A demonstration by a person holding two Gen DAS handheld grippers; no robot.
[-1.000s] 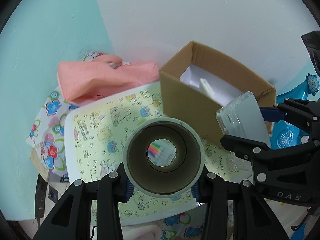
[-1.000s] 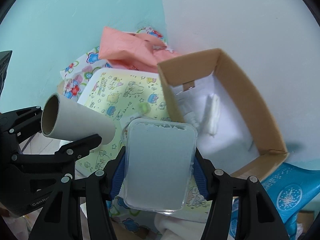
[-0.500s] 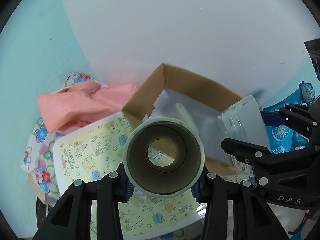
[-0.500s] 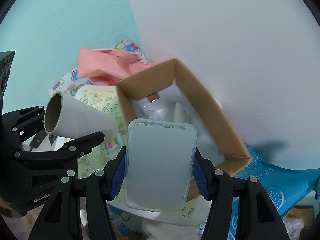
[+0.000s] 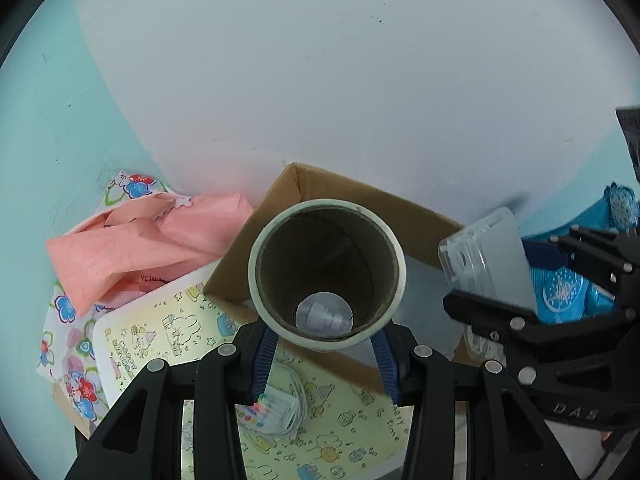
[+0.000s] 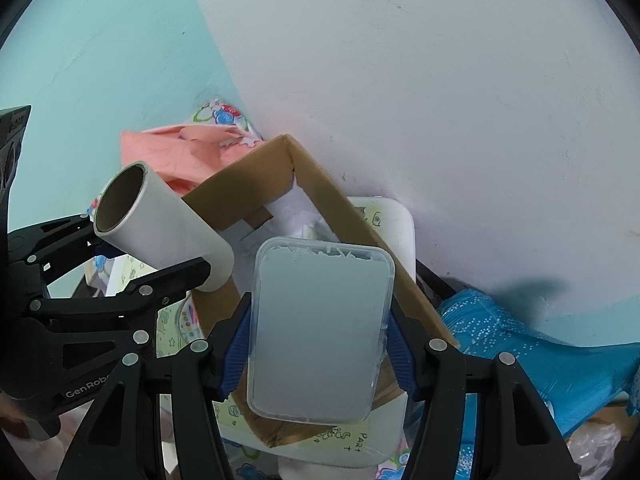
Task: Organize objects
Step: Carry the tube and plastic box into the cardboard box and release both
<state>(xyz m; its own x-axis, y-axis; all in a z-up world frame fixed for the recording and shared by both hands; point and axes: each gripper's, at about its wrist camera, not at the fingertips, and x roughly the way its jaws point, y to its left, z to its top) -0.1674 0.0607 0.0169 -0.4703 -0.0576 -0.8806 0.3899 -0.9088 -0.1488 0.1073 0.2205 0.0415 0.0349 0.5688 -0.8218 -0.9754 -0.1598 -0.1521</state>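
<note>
My left gripper (image 5: 325,350) is shut on a white paper roll with a brown cardboard core (image 5: 327,276), seen end-on and hanging over the near wall of an open cardboard box (image 5: 280,188). In the right wrist view that same roll (image 6: 168,226) juts over the box's left wall (image 6: 244,184). My right gripper (image 6: 318,354) is shut on a clear plastic lidded container (image 6: 318,328), held flat above the box's near corner. The container (image 5: 486,262) also shows at the right of the left wrist view. White packing items lie inside the box.
The box stands on a white bin lid with yellow cartoon print (image 5: 160,332), against a white and turquoise wall. A pink cloth (image 5: 136,248) lies left of the box over floral fabric (image 5: 60,340). Blue dotted fabric (image 6: 520,344) lies to the right. A coiled white cable (image 5: 288,404) rests on the lid.
Both grippers have moved forward and up toward the box, each keeping its grip. The roll and the container now hang over the box instead of over the yellow lid.
</note>
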